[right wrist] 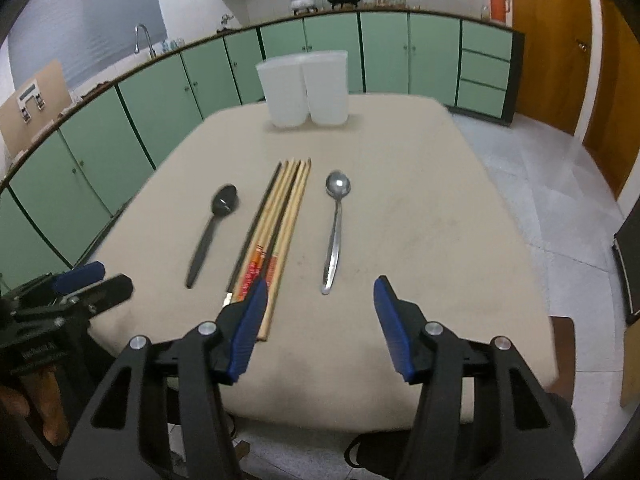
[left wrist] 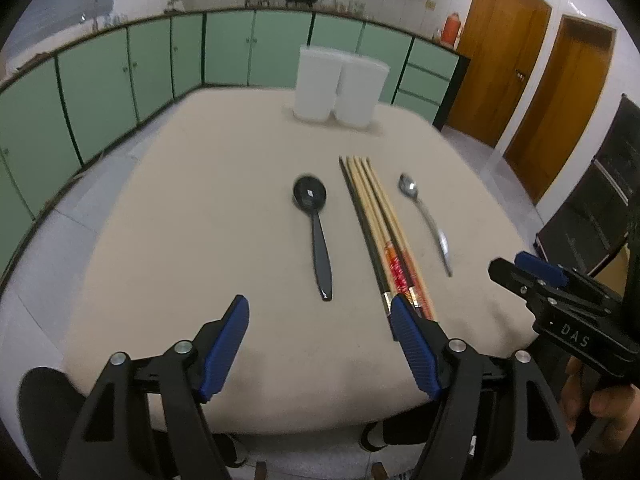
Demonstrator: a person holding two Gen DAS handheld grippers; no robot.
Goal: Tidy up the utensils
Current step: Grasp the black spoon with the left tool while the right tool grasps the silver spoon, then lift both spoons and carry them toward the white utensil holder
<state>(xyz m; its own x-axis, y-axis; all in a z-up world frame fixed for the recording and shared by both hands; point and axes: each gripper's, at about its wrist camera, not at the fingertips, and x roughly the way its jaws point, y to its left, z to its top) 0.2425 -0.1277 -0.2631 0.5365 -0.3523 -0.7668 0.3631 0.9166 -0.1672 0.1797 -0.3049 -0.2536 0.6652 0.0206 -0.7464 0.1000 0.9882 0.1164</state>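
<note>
Utensils lie in a row on a beige table [left wrist: 200, 208], handles toward the near edge. Leftmost is a black plastic spoon [left wrist: 316, 232], bowl pointing away. Just beside it on the right sits a bundle of chopsticks [left wrist: 378, 224], mostly pale wood with a dark one along the left edge and red-orange printed bands near the handle ends; the sticks lie parallel and touching. Right of the bundle, apart from it, is a metal spoon [left wrist: 426, 220], bowl also pointing away.

At the far end of the table stand two white translucent containers [left wrist: 340, 84], upright and touching side by side, well apart from the utensils.

Left gripper [left wrist: 320, 344] hangs over the near table edge, angled downward, blue pads parted with nothing between them. From its own camera, its right pad overlaps the near ends of the chopsticks; contact cannot be told. The black spoon's handle tip sits ahead of the gap between the fingers.

Right gripper [right wrist: 320, 320] hangs likewise over the near edge, jaws apart and empty. From its own camera, its left pad overlaps the chopstick ends, and the metal spoon's handle tip lies just ahead of the gap.

Each gripper shows at the edge of the other's view, with part of a hand [left wrist: 600, 408] under the right one.

Behind the table runs a line of green cabinets [right wrist: 160, 92]; wooden doors [left wrist: 504, 60] stand to the right.
</note>
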